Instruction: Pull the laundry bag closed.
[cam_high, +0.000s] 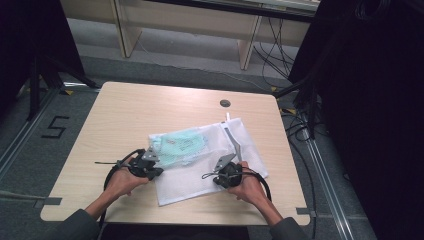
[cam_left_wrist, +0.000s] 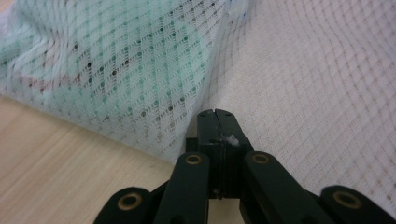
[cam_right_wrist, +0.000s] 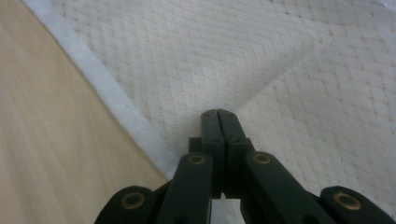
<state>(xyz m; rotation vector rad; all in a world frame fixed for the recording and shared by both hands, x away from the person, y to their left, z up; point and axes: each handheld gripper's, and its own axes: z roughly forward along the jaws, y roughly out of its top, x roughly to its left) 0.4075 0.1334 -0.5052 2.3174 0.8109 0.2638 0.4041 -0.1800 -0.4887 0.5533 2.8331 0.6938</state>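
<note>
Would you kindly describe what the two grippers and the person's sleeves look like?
Both the left gripper and right gripper are black, each topped by a grey three-cornered plate and trailing a looping black cable. Up close, their jaws are matt black linkages with brass-coloured pivot rings. The sleeves are grey-green.

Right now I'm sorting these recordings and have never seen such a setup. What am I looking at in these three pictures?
No robot here: a person at a wooden table holds a hand tool with two black jaws in each hand. The top picture looks down from above; the other two come from cameras riding on each tool. On the table lies a white mesh laundry bag with a pale green cloth inside. The left gripper and the right gripper both have their jaws closed, each pinching a fold of the bag's mesh, which puckers toward the tips.
</note>
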